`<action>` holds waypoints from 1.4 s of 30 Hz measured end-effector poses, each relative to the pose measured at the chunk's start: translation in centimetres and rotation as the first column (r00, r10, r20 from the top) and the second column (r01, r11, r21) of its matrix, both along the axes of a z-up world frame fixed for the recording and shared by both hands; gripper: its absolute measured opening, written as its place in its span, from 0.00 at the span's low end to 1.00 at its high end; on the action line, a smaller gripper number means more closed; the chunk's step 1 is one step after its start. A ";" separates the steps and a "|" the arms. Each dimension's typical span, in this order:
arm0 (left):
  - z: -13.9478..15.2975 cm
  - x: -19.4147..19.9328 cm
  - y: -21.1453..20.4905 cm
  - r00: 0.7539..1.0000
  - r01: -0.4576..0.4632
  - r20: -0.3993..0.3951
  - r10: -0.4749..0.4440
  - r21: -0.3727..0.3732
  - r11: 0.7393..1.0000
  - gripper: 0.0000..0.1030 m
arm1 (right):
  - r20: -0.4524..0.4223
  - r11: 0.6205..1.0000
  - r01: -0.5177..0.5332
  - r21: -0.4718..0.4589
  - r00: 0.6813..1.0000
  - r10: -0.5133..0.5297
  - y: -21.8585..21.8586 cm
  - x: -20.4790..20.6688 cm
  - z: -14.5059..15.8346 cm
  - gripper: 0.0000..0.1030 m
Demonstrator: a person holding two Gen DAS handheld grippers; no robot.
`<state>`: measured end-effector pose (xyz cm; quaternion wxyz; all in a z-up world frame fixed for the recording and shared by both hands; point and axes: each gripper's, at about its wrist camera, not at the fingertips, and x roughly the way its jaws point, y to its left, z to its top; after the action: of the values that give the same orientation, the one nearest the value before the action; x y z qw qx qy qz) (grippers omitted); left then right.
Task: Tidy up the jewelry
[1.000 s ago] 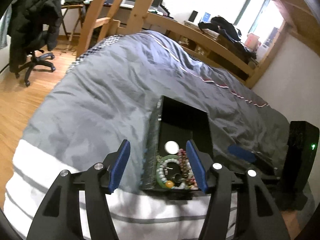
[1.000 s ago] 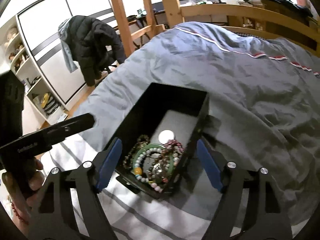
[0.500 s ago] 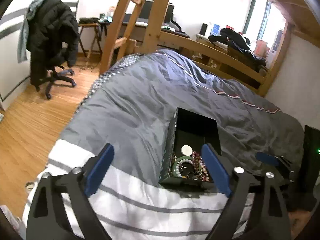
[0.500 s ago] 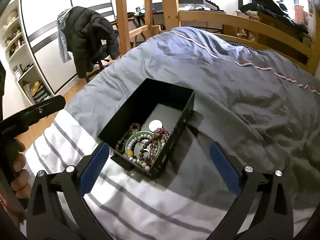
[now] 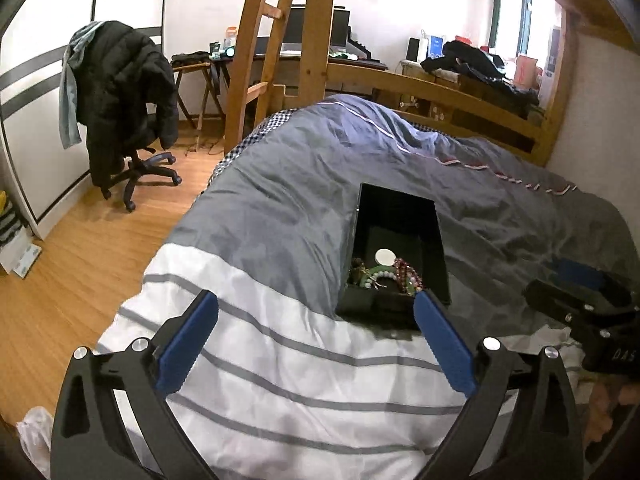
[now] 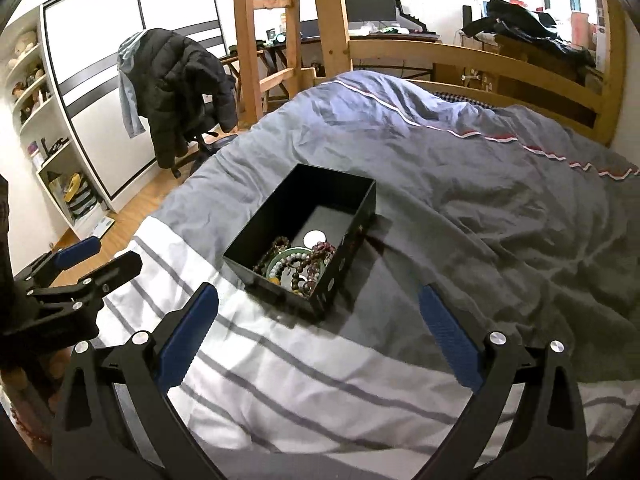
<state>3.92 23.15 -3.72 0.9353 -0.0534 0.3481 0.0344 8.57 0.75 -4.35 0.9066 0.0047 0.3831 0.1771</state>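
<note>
Both tongs, left (image 5: 316, 338) and right (image 6: 318, 330), gape over the duvet (image 6: 460, 184) near the jewelry box (image 6: 352, 224).

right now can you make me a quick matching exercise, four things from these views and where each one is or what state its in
Things:
1. black box
2. beaded bracelets
3. black jacket
4. right gripper

Places or states:
A. draped over the office chair
B. open, holding nothing
C. piled at the near end of the box
D. lidless, resting on the duvet

Pairs: 1-D, 2-C, 3-A, 4-B
</note>
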 end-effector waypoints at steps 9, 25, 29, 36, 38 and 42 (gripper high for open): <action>-0.6 -0.6 -1.6 1.000 0.020 -0.015 -0.019 0.057 0.998 0.94 | 0.003 1.000 0.018 0.000 1.000 -0.018 -0.3 -1.3 -0.2 0.96; -0.9 -0.3 -1.3 1.000 -0.002 -0.027 0.004 0.072 0.997 0.94 | -0.006 1.000 0.022 -0.002 1.000 -0.023 0.0 -1.4 -0.5 0.97; -0.9 -0.3 -1.4 1.000 0.003 -0.027 0.000 0.081 0.997 0.94 | -0.007 1.000 0.024 -0.003 1.000 -0.024 0.0 -1.3 -0.5 0.96; -1.0 -0.2 -1.8 1.000 0.018 -0.028 -0.015 0.108 0.994 0.94 | -0.015 1.000 0.030 0.002 0.999 -0.030 0.0 -1.4 -0.8 0.96; -1.0 -0.2 -1.8 0.999 0.015 -0.030 -0.012 0.111 0.994 0.94 | -0.017 1.000 0.030 0.000 0.999 -0.030 0.0 -1.4 -0.8 0.97; -1.0 -0.2 -1.6 1.000 0.010 -0.028 -0.007 0.097 0.995 0.95 | -0.020 1.000 0.028 0.001 0.999 -0.028 0.1 -1.5 -0.8 0.97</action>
<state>3.72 21.57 -4.71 0.9320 -0.0058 0.3593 0.0482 7.04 0.83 -5.17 0.9051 0.0123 0.3919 0.1644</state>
